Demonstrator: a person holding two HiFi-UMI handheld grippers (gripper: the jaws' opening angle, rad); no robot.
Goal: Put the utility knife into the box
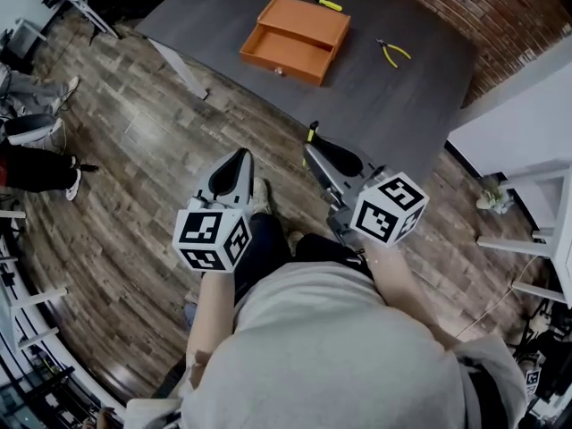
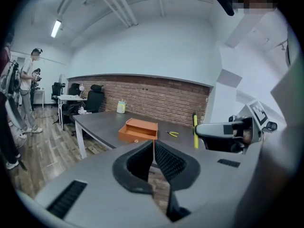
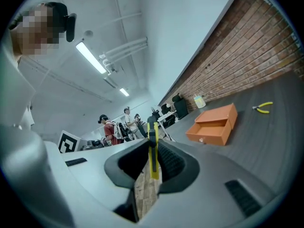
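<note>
right gripper [image 3: 153, 144] clamps utility knife [image 3: 153, 161], faint in head view; left gripper [image 2: 153, 144] closed, seemingly empty.

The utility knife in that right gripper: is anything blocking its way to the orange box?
Nothing visible does. The utility knife, held in the right gripper, faces the open orange box across bare table. The pliers lie beside the box and the screwdriver beyond it, both clear of the path.

Yellow pliers [image 1: 393, 54], screwdriver [image 1: 323, 4] on table [image 1: 420, 105] (dark grey).
</note>
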